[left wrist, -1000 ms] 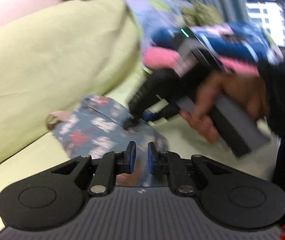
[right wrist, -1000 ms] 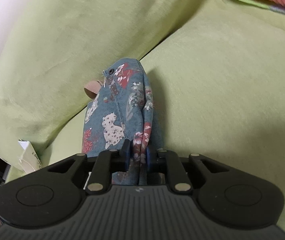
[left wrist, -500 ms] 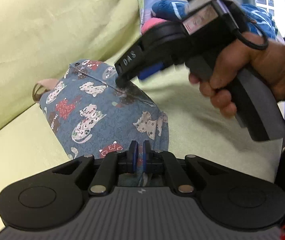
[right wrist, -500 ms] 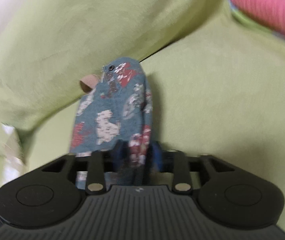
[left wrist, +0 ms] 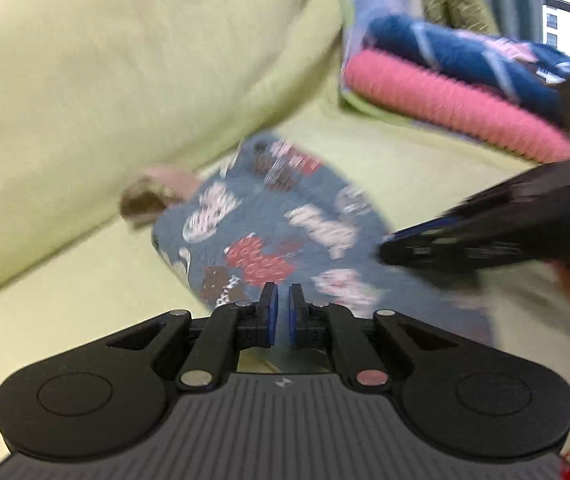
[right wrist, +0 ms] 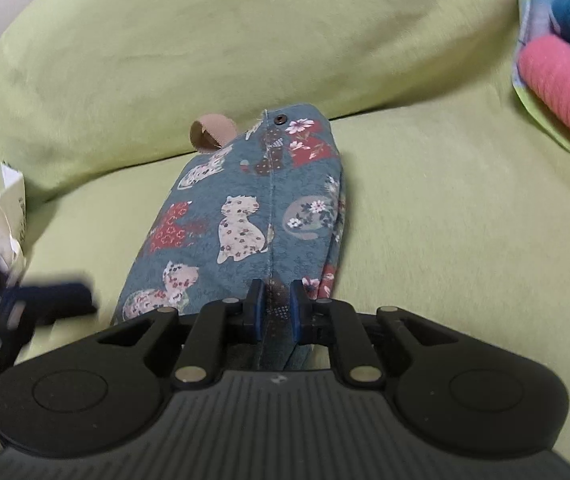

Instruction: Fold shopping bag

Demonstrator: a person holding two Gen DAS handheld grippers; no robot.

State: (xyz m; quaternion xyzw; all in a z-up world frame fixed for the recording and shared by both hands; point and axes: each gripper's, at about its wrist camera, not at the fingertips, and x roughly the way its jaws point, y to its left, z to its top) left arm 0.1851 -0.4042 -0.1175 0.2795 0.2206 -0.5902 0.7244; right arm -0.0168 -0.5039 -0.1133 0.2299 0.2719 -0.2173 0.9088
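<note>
The shopping bag [right wrist: 245, 216] is blue-grey cloth with a cat print, folded into a narrow strip on the green sofa seat. A beige handle loop [right wrist: 209, 136] sticks out at its far end. My right gripper [right wrist: 275, 300] is shut on the bag's near edge. In the left wrist view the bag [left wrist: 285, 232] is blurred. My left gripper [left wrist: 280, 304] hovers at its near edge with the jaws slightly apart and nothing between them. The right gripper [left wrist: 485, 236] shows there at the bag's right edge.
The green sofa backrest cushion [right wrist: 225, 52] rises right behind the bag. A pink roll [left wrist: 445, 104] and blue patterned cloth [left wrist: 465, 52] lie on the seat to the right. A white paper tag [right wrist: 9, 208] sits at the left seam.
The left gripper opened a little and let go of the bag's edge. The right gripper lowered the bag from upright to lying flatter on the seat.
</note>
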